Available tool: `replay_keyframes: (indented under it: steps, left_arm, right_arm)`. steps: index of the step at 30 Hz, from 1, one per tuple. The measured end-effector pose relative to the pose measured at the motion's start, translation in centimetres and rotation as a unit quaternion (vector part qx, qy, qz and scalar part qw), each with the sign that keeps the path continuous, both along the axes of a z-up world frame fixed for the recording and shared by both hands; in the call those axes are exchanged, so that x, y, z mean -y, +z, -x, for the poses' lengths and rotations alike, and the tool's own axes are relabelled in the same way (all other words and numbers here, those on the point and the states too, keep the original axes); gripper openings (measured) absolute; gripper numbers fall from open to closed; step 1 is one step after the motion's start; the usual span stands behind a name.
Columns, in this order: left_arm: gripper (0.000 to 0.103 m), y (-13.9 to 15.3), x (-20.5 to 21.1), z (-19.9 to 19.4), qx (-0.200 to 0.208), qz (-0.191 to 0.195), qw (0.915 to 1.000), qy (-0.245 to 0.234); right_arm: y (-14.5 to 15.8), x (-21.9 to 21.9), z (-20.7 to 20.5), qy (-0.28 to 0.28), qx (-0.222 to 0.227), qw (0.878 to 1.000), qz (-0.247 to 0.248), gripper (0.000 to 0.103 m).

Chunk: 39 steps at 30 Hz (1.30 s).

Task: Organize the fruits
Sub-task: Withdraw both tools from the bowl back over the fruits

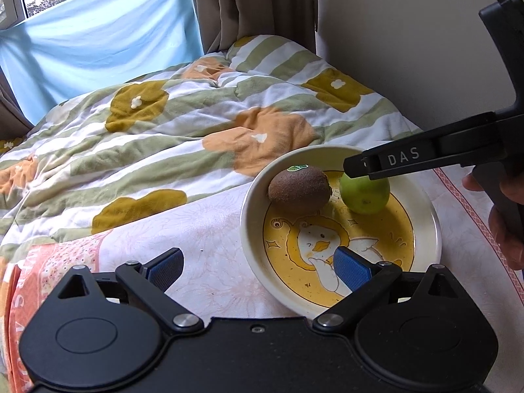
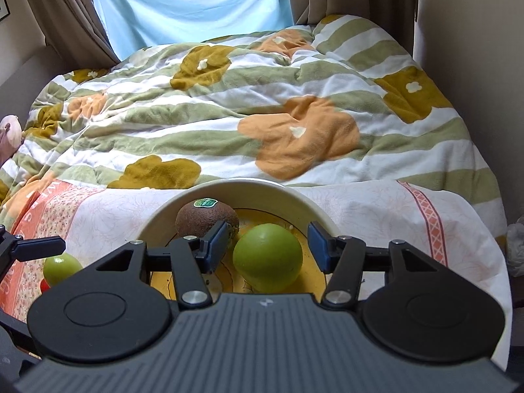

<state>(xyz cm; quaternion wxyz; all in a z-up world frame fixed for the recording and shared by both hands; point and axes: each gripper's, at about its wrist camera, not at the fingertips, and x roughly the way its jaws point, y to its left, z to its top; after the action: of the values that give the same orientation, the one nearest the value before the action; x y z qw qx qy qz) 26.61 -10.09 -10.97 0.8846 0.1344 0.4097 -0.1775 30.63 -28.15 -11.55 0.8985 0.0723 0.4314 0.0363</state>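
A cream plate with a yellow duck picture lies on a pink-patterned cloth. On it are a brown kiwi with a green sticker and a green round fruit. My right gripper is open, its blue pads on either side of the green fruit without touching it; the kiwi lies just beyond its left pad. In the left wrist view the right gripper hangs over the green fruit. My left gripper is open and empty over the plate's near left rim. A second green fruit lies left of the plate.
A flowered green, orange and white quilt covers the bed behind the cloth. A wall stands at the right, curtains and a window at the back. A small red thing peeks out beside the second green fruit.
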Motion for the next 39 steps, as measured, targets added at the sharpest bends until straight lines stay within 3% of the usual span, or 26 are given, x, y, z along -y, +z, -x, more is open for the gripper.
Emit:
replay_keyframes:
  steps: [2,3,19,29,39]
  left_arm:
    - [0.100,0.3,-0.1,0.4,0.004,0.001,1.0000,0.002]
    - [0.100,0.6,0.0,0.5,0.006,0.001,1.0000,0.003]
    - [0.100,5.7,0.5,6.0,0.058,0.005,0.9975,0.039]
    - [0.100,9.1,0.9,13.1,0.090,0.024,0.9923,0.082]
    - [0.100,10.8,-0.4,20.9,0.098,0.039,0.9850,0.137]
  right_arm:
    - [0.5,0.2,0.5,-0.005,0.004,1.000,-0.004,0.100]
    - [0.8,0.3,0.8,-0.008,0.008,1.000,-0.005,0.103]
    - [6.6,1.6,7.3,0.003,0.057,0.998,-0.014,0.103]
    - [10.6,2.2,14.0,0.027,0.088,0.996,-0.018,0.103]
    - [13.2,2.0,20.4,0.061,0.099,0.993,-0.027,0.103]
